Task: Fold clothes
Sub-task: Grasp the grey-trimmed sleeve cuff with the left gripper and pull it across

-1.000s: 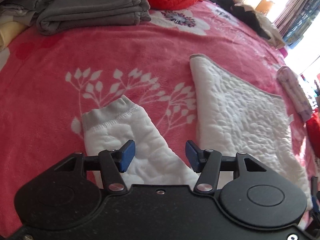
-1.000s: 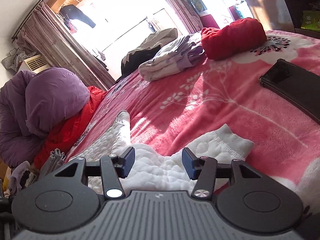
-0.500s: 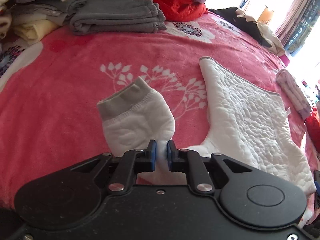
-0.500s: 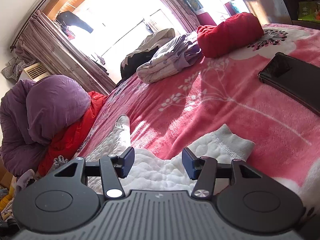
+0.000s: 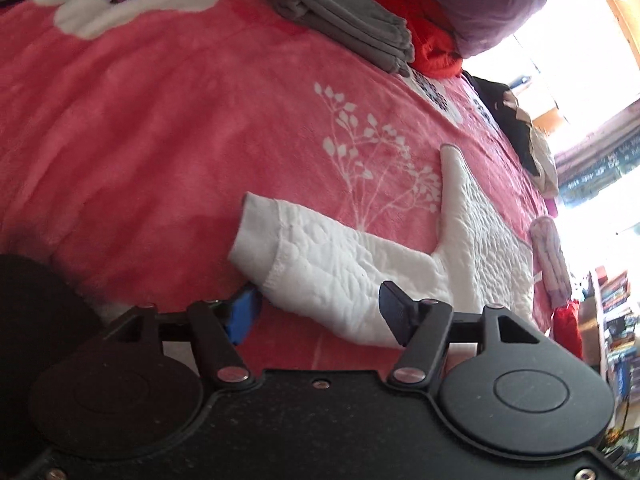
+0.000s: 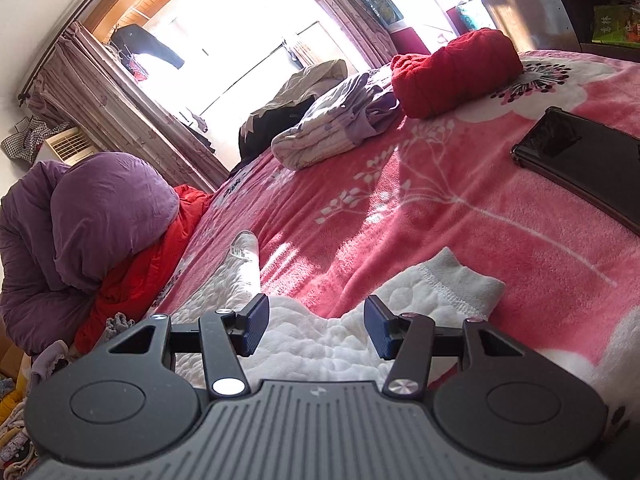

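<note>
A white quilted top [image 5: 480,232] lies flat on the pink flowered blanket [image 5: 160,120]. Its sleeve [image 5: 340,276] with a grey cuff [image 5: 256,236] stretches out to the left. My left gripper [image 5: 318,306] hangs over the sleeve's near edge; its jaws are opening and the cloth lies between them without the pads pressing on it. In the right wrist view my right gripper [image 6: 316,326] stands open above the same top [image 6: 320,352], near the other sleeve's cuff [image 6: 460,284], and grips nothing.
Folded grey clothes [image 5: 348,20], a red garment [image 5: 432,52] and a purple duvet [image 5: 480,0] line the far side. A rolled lilac piece [image 5: 552,256] lies past the top. A black tablet [image 6: 584,156], a red bundle [image 6: 456,72] and a lilac-white garment [image 6: 336,128] lie ahead of the right gripper.
My left gripper shut on the bunched sleeve, drew it out sideways and has let it go; the sleeve now lies stretched flat. The left view has rolled. The right gripper kept still.
</note>
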Action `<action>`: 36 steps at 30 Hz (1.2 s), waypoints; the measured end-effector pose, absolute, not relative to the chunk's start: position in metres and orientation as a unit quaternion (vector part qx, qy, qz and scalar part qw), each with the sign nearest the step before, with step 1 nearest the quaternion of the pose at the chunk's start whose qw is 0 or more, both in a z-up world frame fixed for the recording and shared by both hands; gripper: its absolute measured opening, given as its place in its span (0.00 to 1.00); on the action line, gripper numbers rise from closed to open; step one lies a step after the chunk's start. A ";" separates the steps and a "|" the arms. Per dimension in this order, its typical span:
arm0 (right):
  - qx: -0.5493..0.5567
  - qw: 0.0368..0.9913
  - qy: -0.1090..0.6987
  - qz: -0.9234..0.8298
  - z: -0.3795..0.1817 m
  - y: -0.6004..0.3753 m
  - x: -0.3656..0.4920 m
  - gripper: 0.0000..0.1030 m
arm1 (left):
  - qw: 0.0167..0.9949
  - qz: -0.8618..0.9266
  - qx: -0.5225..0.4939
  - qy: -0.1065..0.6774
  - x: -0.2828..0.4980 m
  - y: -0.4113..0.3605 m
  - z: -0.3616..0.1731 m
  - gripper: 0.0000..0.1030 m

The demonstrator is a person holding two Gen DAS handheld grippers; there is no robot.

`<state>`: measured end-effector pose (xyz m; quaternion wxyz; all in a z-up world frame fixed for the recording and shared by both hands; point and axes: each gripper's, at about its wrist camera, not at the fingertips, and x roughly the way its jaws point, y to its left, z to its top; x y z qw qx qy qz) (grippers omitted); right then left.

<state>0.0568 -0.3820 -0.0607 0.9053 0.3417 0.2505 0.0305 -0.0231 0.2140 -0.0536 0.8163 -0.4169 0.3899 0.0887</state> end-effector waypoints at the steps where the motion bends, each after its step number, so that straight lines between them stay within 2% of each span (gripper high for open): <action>1: 0.341 0.906 0.250 0.030 -0.060 -0.381 0.056 0.52 | 0.814 0.088 -0.423 0.388 -0.022 0.216 -0.056 0.62; 2: 0.339 0.906 0.250 0.030 -0.060 -0.381 0.056 0.52 | 0.812 0.088 -0.429 0.387 -0.020 0.217 -0.058 0.61; 3: 0.338 0.907 0.250 0.030 -0.060 -0.380 0.056 0.52 | 0.814 0.091 -0.420 0.391 -0.017 0.215 -0.060 0.56; 4: 0.337 0.907 0.250 0.030 -0.060 -0.380 0.056 0.52 | 0.817 0.094 -0.408 0.395 -0.014 0.212 -0.060 0.32; 5: 0.336 0.907 0.250 0.029 -0.060 -0.380 0.056 0.52 | 0.820 0.097 -0.397 0.400 -0.011 0.210 -0.061 0.23; 7: 0.335 0.908 0.250 0.027 -0.060 -0.380 0.056 0.52 | 0.848 0.090 -0.344 0.394 -0.003 0.203 -0.049 0.13; 8: 0.335 0.908 0.251 0.027 -0.060 -0.380 0.056 0.52 | 0.861 0.085 -0.315 0.390 0.001 0.200 -0.042 0.12; 14: 0.327 0.909 0.258 0.027 -0.062 -0.378 0.058 0.52 | 0.940 0.045 -0.112 0.318 0.033 0.188 0.020 0.11; 18: 0.317 0.911 0.262 0.027 -0.062 -0.374 0.060 0.52 | 0.959 0.005 -0.012 0.283 0.046 0.180 0.025 0.11; 21: 0.318 0.911 0.261 0.025 -0.062 -0.374 0.060 0.52 | 0.957 0.001 -0.011 0.291 0.049 0.185 0.007 0.11; 27: 0.325 0.908 0.262 0.020 -0.064 -0.377 0.061 0.52 | 0.912 0.086 -0.087 0.392 0.048 0.220 -0.051 0.11; 36: 0.323 0.908 0.264 0.019 -0.065 -0.376 0.062 0.52 | 0.920 0.116 -0.093 0.362 0.045 0.238 -0.035 0.10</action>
